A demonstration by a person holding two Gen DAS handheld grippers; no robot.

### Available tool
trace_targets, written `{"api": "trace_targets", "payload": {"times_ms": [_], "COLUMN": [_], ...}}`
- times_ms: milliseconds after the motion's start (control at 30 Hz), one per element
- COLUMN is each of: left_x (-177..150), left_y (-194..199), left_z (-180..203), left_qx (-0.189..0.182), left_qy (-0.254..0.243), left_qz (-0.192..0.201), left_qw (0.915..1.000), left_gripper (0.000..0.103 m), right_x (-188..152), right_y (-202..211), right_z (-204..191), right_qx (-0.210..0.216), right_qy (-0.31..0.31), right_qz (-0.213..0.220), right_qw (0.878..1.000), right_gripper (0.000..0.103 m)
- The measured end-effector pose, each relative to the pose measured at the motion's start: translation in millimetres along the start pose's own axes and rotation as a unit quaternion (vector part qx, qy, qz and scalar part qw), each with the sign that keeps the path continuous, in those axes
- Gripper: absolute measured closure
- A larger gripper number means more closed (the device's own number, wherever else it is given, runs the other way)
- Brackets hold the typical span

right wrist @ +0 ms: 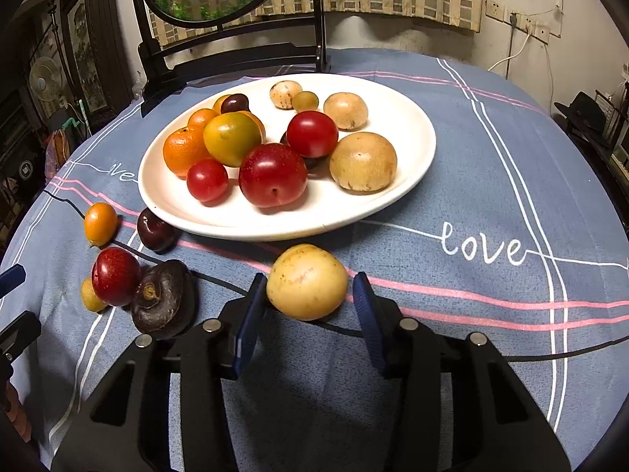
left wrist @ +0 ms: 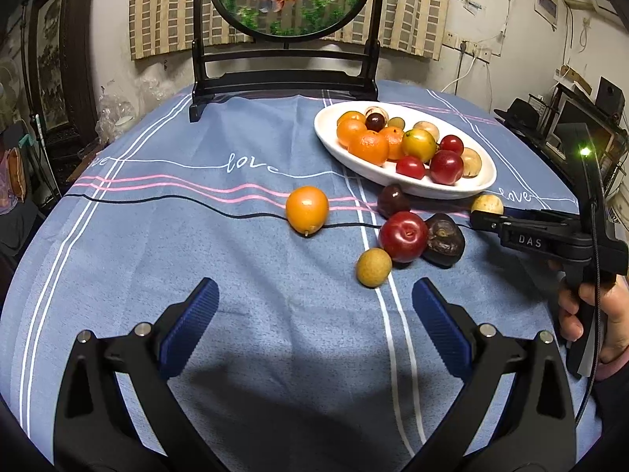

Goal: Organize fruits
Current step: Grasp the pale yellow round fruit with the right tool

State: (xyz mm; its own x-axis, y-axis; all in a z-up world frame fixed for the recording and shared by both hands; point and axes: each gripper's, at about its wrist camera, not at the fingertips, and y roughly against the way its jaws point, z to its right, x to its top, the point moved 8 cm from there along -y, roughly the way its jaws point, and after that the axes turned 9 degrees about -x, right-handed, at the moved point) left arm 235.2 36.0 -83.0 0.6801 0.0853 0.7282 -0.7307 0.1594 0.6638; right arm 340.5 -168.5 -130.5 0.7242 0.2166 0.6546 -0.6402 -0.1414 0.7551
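Right wrist view: right gripper (right wrist: pixel 306 299), jaws narrowed around a pale yellow fruit (right wrist: pixel 307 281) that lies on the tabletop (right wrist: pixel 491 181) just in front of the white plate (right wrist: pixel 409 165). The left pad looks to touch the fruit; a thin gap shows at the right pad, so a firm hold cannot be told.

On the plate:
- mandarin (right wrist: pixel 181 151) and other orange fruits at the left side;
- yellow-green fruit (right wrist: pixel 232 137) beside them;
- large red plum (right wrist: pixel 272 175) and small red tomato (right wrist: pixel 207 179) at the near rim;
- second red tomato (right wrist: pixel 312 133) near the middle;
- big tan fruit (right wrist: pixel 362 161) at the right, more tan fruits behind it;
- one dark purple fruit (right wrist: pixel 235 103) toward the far rim.

Loose on the blue striped cloth, left of the plate's near edge:
- small orange fruit (right wrist: pixel 100 223);
- dark plum (right wrist: pixel 156 230) touching the plate's rim;
- red apple-like fruit (right wrist: pixel 116 276);
- wrinkled dark brown fruit (right wrist: pixel 163 295) against it;
- little yellow fruit (right wrist: pixel 91 295) partly behind the red one.

Left wrist view: left gripper (left wrist: pixel 314 326), jaws wide apart with nothing between them, hanging over bare cloth near the tabletop's near edge. A person's hand (left wrist: pixel 597 314) grips the handle of the right gripper at the right edge. A dark wooden stand (left wrist: pixel 283 78) with a round goldfish picture sits at the far edge.
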Motion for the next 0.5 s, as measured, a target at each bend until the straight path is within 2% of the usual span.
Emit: {"api": "trace_targets", "payload": {"times_ms": [67, 133, 267, 500], "left_x": [0, 1, 0, -1], "left_y": [0, 0, -3, -4], "left_z": [-1, -2, -4, 5], "left_qx": [0.000, 0.004, 0.004, -0.003], "left_qy": [0.001, 0.000, 0.003, -0.023], "left_qz": [0.001, 0.004, 0.000, 0.003], "left_qw": [1.0000, 1.0000, 1.0000, 0.9997], "left_gripper": [0.003, 0.003, 0.003, 0.003], "right_x": [0, 1, 1, -7], "right_y": [1, 1, 7, 28], "right_z": [-1, -1, 2, -5], "right_qx": [0.000, -0.001, -0.001, 0.032], "right_qy": [0.001, 0.002, -0.008, -0.018], "right_qz": [0.002, 0.004, 0.015, 0.023], "right_qw": [1.000, 1.000, 1.000, 0.999], "right_gripper": [0.063, 0.064, 0.064, 0.064]}}
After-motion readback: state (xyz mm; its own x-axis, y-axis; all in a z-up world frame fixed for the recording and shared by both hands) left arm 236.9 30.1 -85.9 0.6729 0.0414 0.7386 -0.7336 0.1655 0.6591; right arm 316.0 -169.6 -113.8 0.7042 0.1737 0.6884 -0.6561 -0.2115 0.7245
